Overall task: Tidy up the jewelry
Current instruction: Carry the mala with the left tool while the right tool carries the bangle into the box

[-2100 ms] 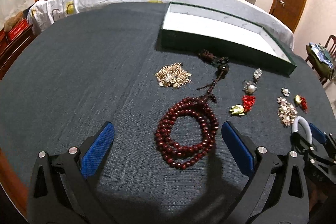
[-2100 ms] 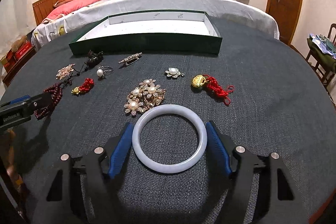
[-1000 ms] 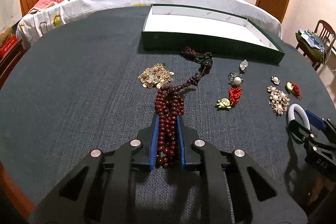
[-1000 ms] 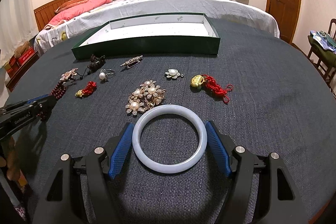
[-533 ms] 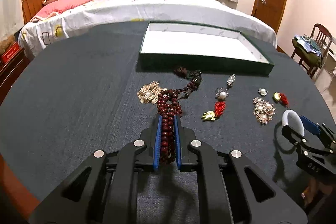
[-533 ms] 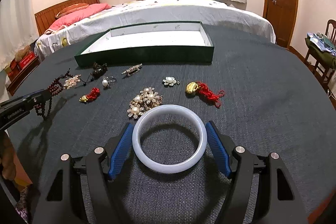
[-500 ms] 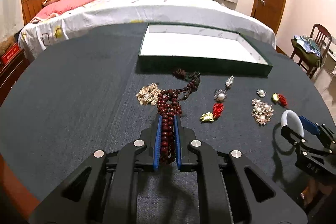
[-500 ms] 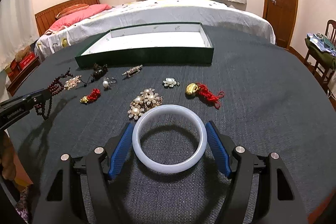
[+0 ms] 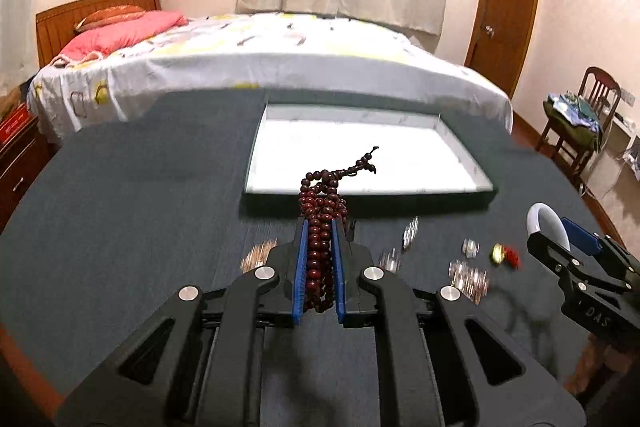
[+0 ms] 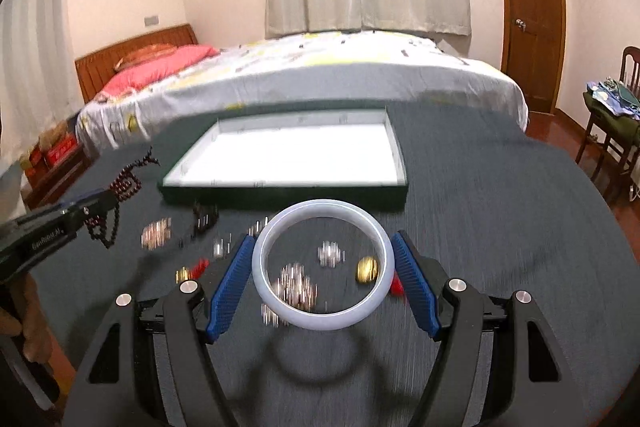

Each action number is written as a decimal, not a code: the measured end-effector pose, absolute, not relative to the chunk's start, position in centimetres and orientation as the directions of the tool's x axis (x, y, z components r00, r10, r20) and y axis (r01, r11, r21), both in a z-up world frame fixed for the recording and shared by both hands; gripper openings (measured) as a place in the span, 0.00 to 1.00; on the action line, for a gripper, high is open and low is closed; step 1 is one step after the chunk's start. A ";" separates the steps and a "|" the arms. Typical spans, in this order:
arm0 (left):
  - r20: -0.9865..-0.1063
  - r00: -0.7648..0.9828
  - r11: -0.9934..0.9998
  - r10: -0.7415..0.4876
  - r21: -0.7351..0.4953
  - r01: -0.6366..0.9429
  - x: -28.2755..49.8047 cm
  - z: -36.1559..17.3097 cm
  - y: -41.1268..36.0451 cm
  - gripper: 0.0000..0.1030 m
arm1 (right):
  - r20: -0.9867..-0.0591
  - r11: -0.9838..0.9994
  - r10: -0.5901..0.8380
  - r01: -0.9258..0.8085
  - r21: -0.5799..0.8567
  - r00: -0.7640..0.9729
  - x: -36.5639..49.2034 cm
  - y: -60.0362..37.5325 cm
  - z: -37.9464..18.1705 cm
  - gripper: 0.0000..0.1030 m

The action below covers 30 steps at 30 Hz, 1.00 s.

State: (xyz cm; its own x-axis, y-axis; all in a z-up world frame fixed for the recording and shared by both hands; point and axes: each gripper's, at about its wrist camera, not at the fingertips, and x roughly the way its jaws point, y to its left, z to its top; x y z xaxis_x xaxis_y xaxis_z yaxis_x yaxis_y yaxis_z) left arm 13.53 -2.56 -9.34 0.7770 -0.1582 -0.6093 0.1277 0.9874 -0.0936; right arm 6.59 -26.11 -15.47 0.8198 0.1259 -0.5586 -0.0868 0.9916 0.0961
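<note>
moved: both grippers came up off the desk [image 9: 120,227] with their loads
left gripper [image 9: 319,265]: clamped tight on the bunched bead necklace [image 9: 322,219], so nothing slips
right gripper [image 10: 324,277]: spread wide, pinching the white bangle [image 10: 323,265] flat
tray [image 10: 288,151]: by the desk's far edge, probably where both go
leftovers: blurry brooches near the front edge

The green tray [image 10: 280,193] at twelve o'clock stood open-topped, its white floor bare. Small blurred pieces, seemingly brooches [image 10: 298,287], littered the dark tablecloth [image 10: 500,227] before it. From one to four o'clock the cloth lay free.
</note>
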 end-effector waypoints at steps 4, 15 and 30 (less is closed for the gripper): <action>-0.585 0.794 0.986 -0.163 -0.081 0.143 17.0 -8.2 -3.2 0.11 | -0.532 0.994 0.113 -0.089 0.071 0.839 10.4 -25.9 -14.4 0.66; -0.678 0.719 0.989 -0.150 -0.104 0.109 33.0 -10.4 -4.9 0.11 | -0.589 0.996 0.090 -0.064 0.065 0.803 25.0 -26.1 -15.2 0.66; -0.803 0.588 0.995 -0.093 -0.064 0.071 41.5 -15.1 -4.8 0.11 | -0.789 0.995 0.097 -0.074 0.066 0.607 35.1 -26.1 -19.8 0.66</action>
State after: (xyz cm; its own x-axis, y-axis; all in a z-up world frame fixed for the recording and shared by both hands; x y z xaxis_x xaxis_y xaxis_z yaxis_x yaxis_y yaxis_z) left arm 41.51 -4.82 -15.09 0.5880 -0.0933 -0.8035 0.0706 0.9955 -0.0639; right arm 35.06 -26.08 -19.83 0.6071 0.0972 -0.7887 -0.0741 0.9951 0.0656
